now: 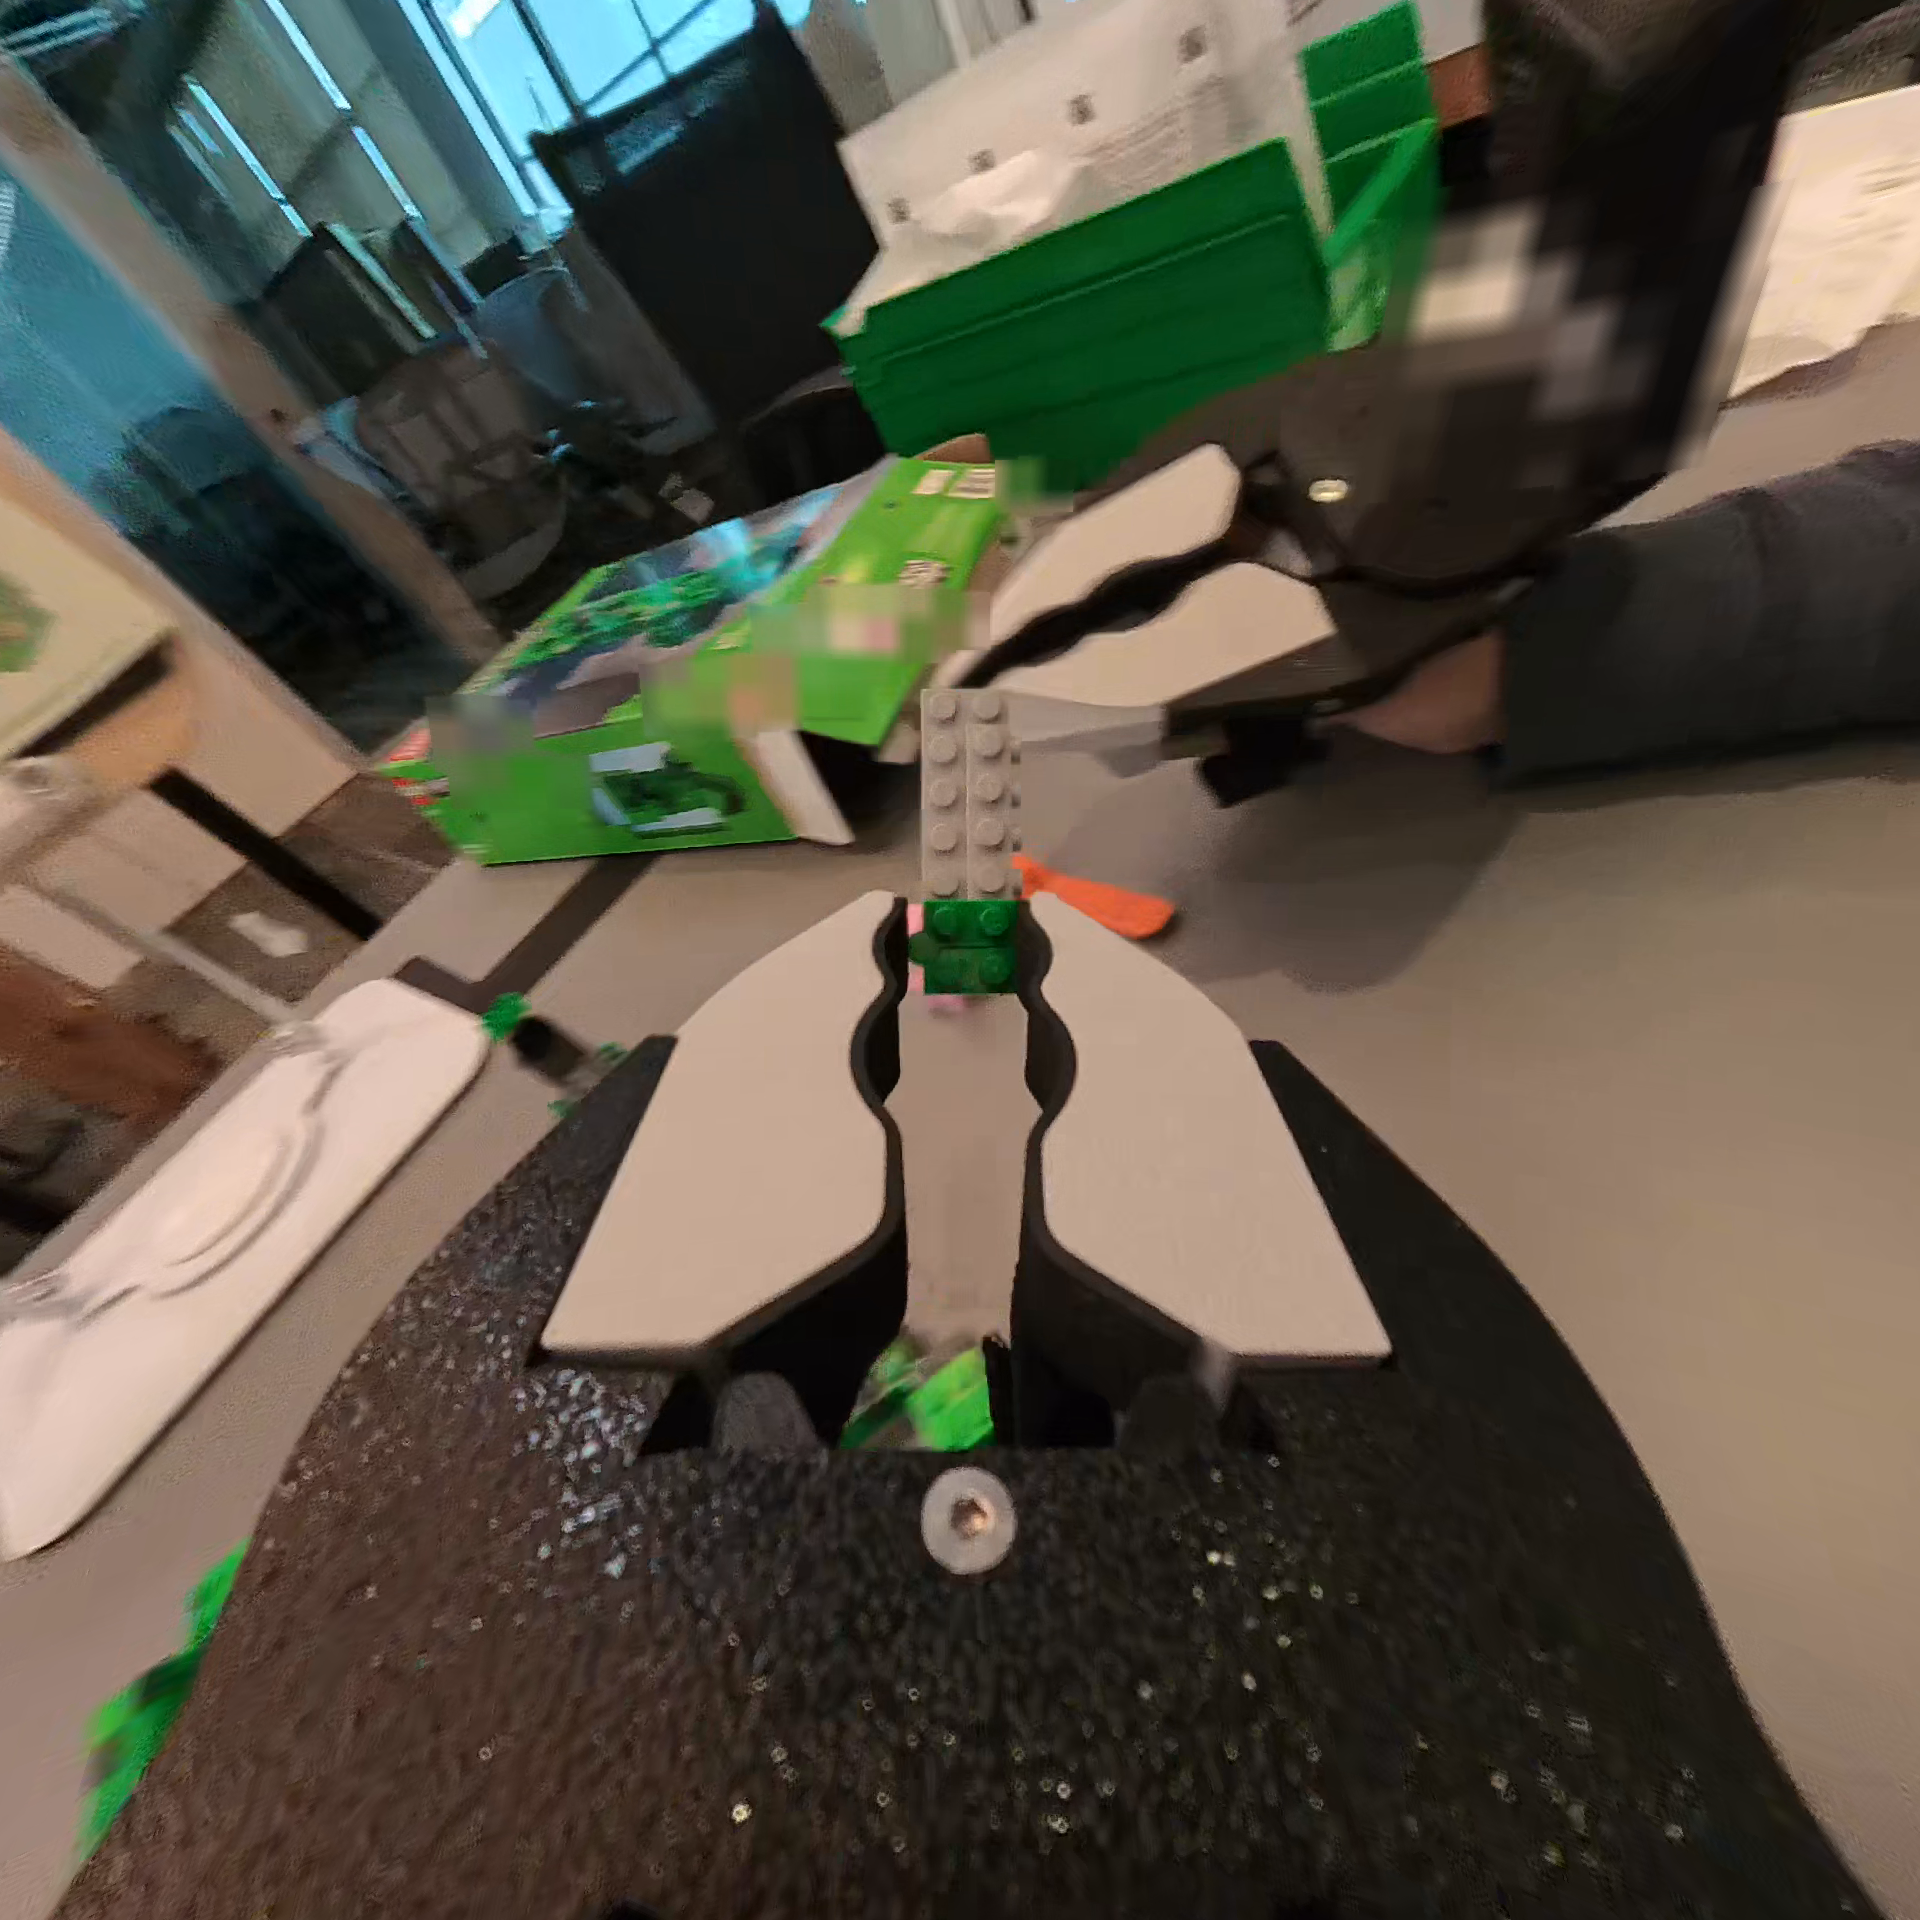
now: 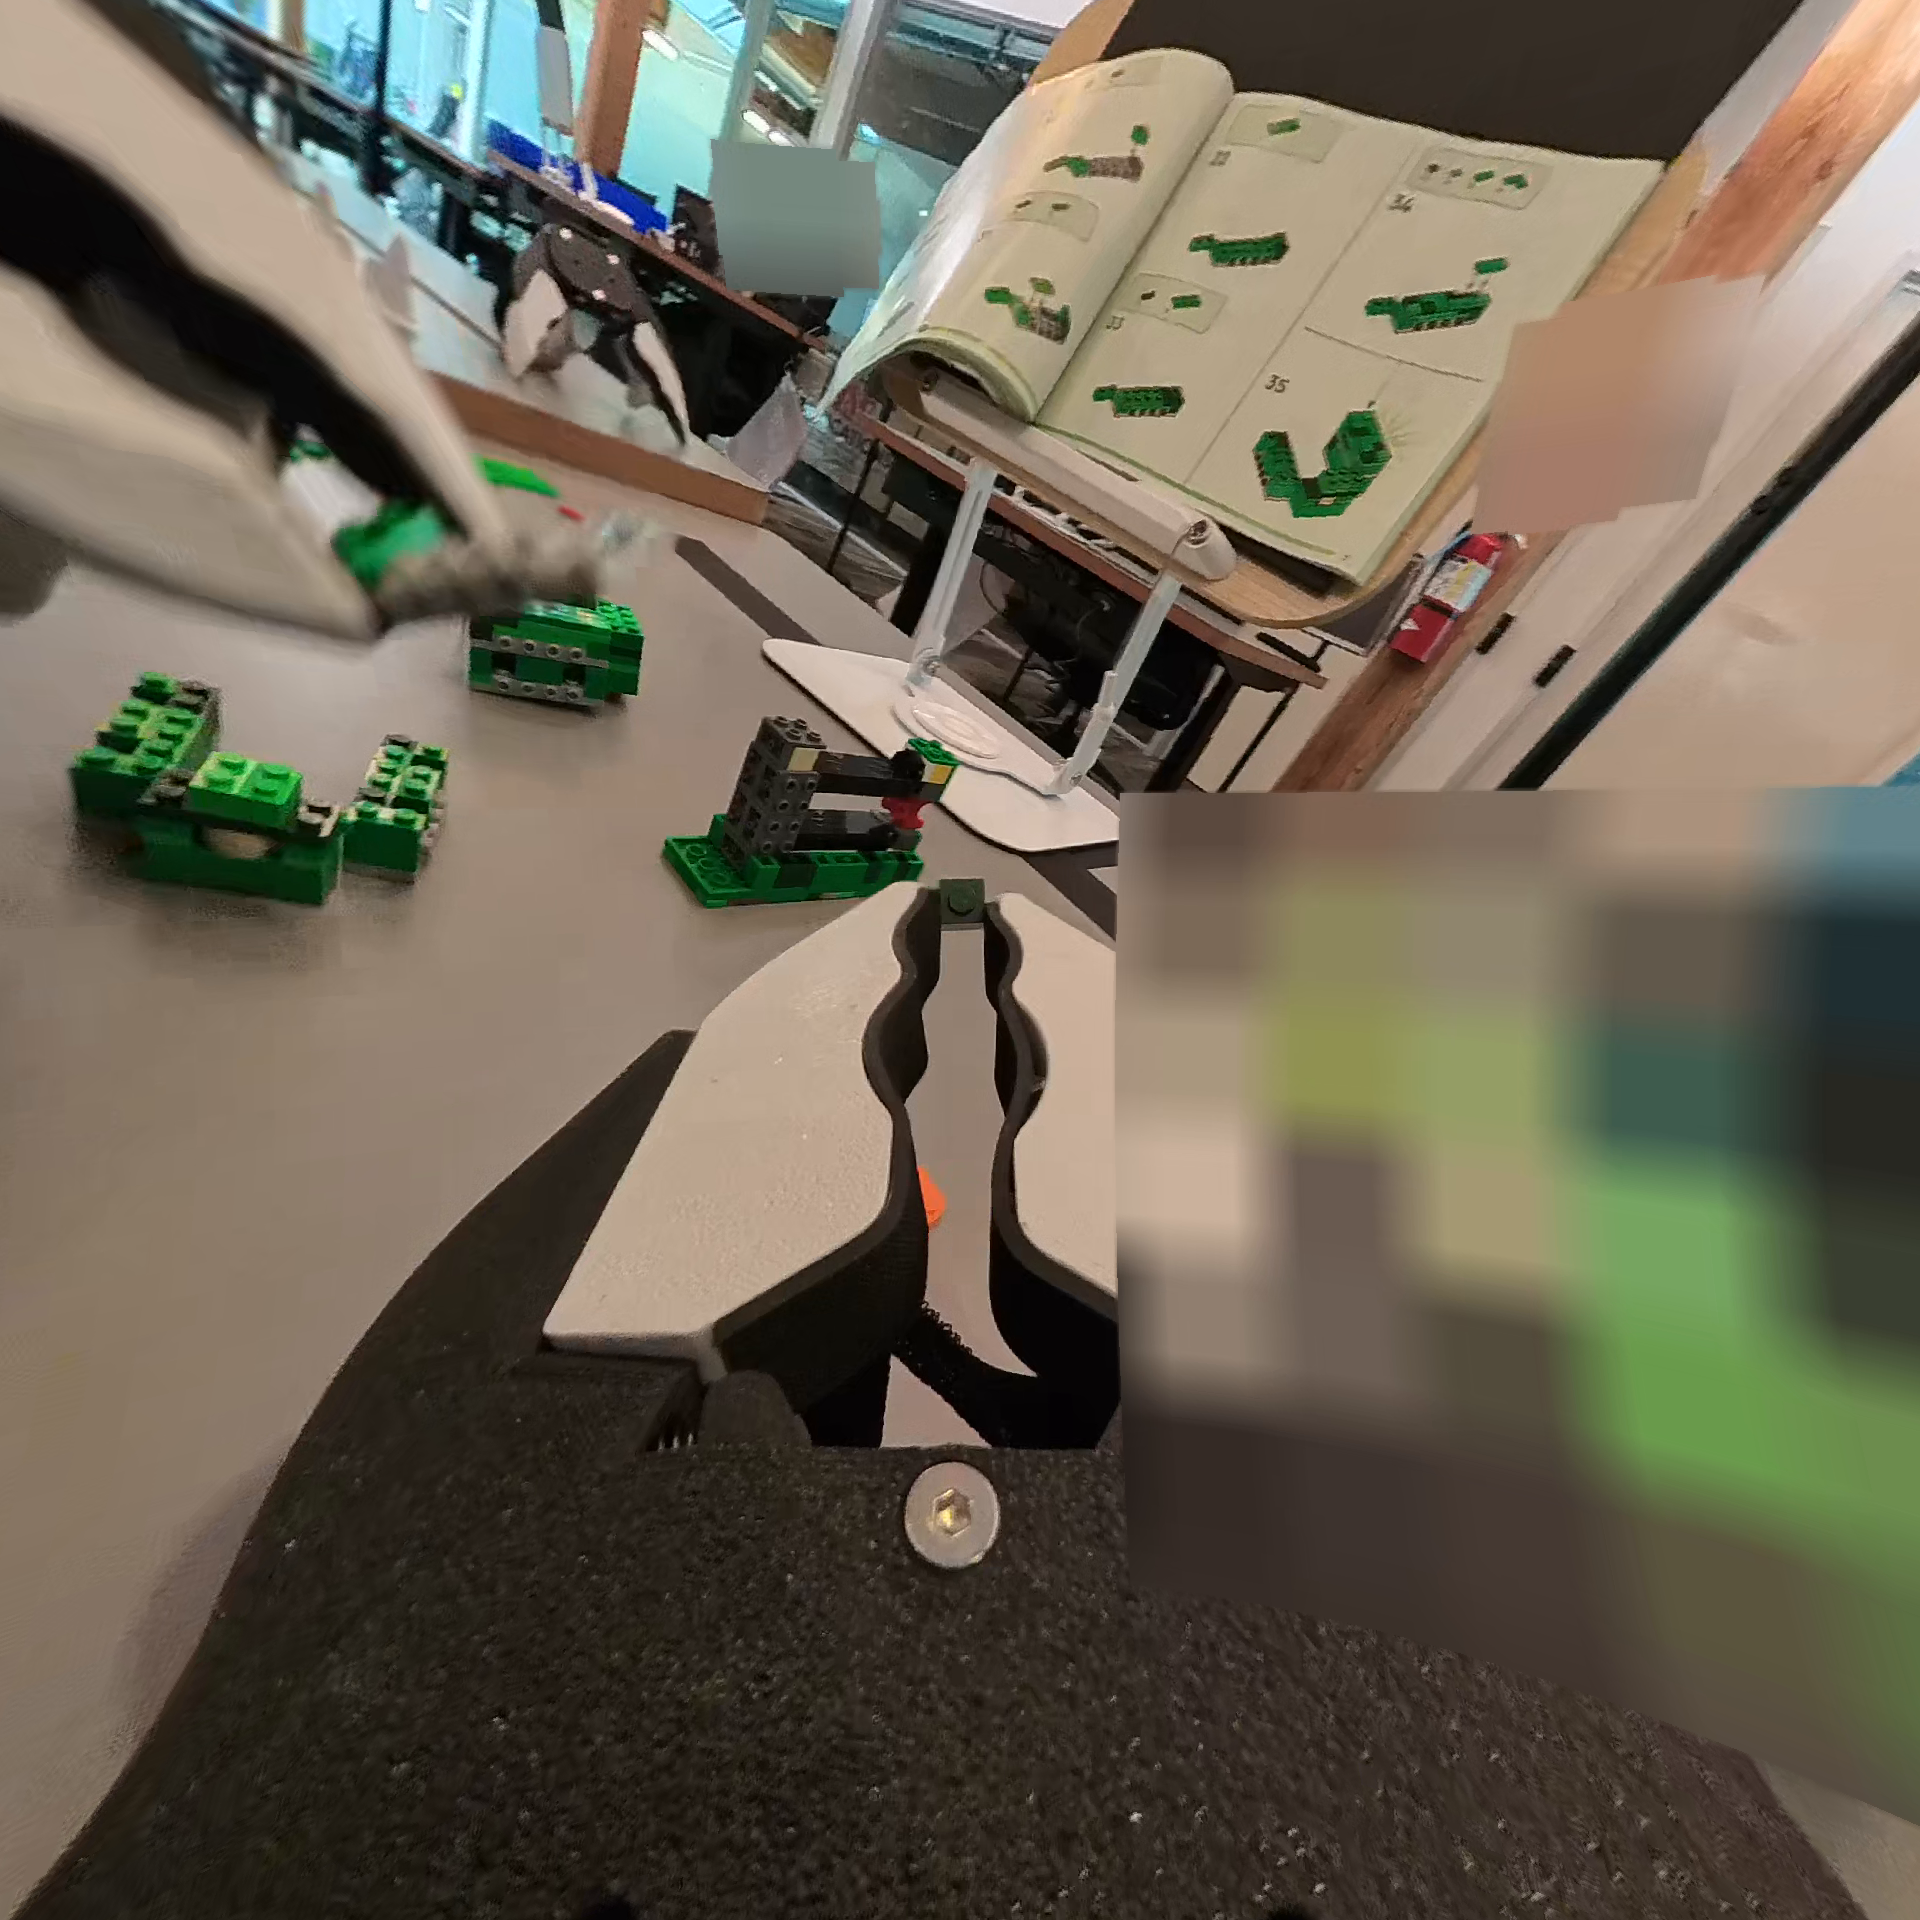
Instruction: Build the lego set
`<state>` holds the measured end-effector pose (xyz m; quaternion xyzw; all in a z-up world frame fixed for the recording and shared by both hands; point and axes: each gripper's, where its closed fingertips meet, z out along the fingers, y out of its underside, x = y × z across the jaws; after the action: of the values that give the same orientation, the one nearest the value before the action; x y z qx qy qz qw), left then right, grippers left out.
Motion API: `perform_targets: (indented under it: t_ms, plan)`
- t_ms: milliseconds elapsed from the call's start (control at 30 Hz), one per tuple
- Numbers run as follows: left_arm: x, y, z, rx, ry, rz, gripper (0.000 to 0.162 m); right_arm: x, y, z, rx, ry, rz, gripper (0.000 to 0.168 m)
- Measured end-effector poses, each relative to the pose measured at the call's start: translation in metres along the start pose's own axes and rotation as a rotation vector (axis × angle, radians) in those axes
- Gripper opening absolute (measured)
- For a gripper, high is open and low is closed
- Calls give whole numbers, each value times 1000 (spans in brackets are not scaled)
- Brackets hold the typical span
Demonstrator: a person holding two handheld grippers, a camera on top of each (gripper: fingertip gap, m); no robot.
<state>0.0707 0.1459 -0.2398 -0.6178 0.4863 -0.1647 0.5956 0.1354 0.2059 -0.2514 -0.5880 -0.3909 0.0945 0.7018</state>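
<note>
Pinching a small green-and-grey studded brick assembly (image 1: 971, 883), the left gripper (image 1: 966, 935) hovers; the right gripper (image 2: 961, 902) clamps what looks like a tiny dark-green plate (image 2: 961, 898).

Left gripper (image 1: 968, 940): you hold a small brick assembly (image 1: 968, 951) between its tips, with a long studded plate (image 1: 971, 795) projecting forward from that assembly.
Right gripper (image 2: 961, 902): you hold a single-stud piece (image 2: 962, 900) at its tips.
Gripper relation: from your left wrist view, the right gripper sits ahead and to the right, above the table (image 1: 1507, 1039).
Set box (image 1: 707, 707): lies on the table, ahead and left of the plate.
Sub-assemblies (image 2: 249, 800): stand on the table, left of your right gripper.
Tower build (image 2: 800, 831): directly ahead of your right gripper.
Instruction booklet (image 2: 1247, 301): rests open on a stand (image 2: 1039, 665), behind the tower build.
</note>
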Motion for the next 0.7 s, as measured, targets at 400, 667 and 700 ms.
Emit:
perform_targets:
  t_ms: [400, 667, 700]
  plan:
    - [64, -7, 62, 12, 29, 107, 19, 51, 1, -28, 27, 260, 90, 7]
    - [69, 7, 57, -8, 85, 105, 19, 48, 0, -27, 49, 215, 127, 7]
    - [69, 8, 57, -6, 90, 104, 19, 46, 0, -26, 47, 205, 121, 7]
